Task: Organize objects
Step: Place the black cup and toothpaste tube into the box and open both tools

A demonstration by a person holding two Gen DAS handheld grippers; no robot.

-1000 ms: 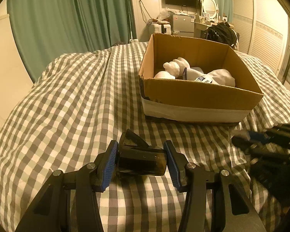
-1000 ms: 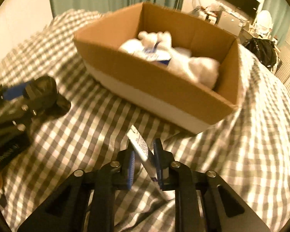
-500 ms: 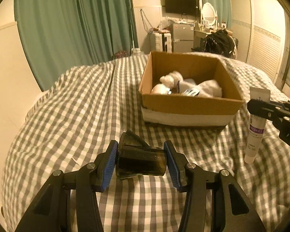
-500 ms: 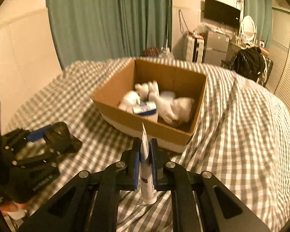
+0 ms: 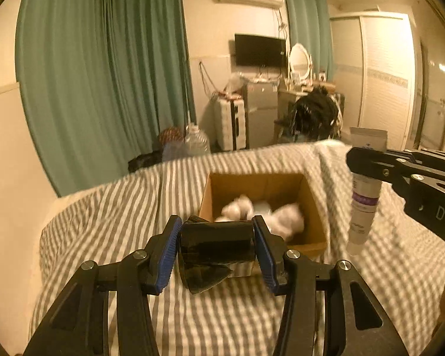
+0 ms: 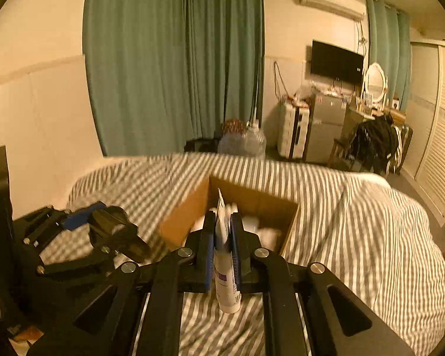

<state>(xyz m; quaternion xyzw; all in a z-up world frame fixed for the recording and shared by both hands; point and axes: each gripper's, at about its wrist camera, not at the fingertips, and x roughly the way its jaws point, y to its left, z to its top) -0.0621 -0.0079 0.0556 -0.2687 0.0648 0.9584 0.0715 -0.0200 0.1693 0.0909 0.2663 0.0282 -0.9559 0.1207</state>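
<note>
My left gripper (image 5: 217, 247) is shut on a dark, glossy cylindrical cup (image 5: 216, 246) and holds it high above the checked bed, in front of an open cardboard box (image 5: 261, 190). My right gripper (image 6: 222, 249) is shut on a white tube with a purple label (image 6: 226, 279), which hangs cap down. In the left wrist view the tube (image 5: 363, 204) hangs to the right of the box. In the right wrist view the box (image 6: 249, 204) lies behind the tube, and the left gripper (image 6: 103, 222) is at the left. The box holds blurred white items (image 5: 261, 216).
The bed with a grey-and-white checked cover (image 5: 118, 216) fills the lower view. Green curtains (image 5: 103, 74), a water jug (image 5: 196, 142), a suitcase (image 6: 292, 130), a small fridge (image 6: 323, 127) and a chair with black clothing (image 6: 373, 145) stand beyond the bed. A wardrobe (image 5: 385, 74) is on the right.
Both grippers have risen well above the bed with their objects, so the box now looks smaller and farther. The tube went from tilted to hanging upright. The view is motion-blurred.
</note>
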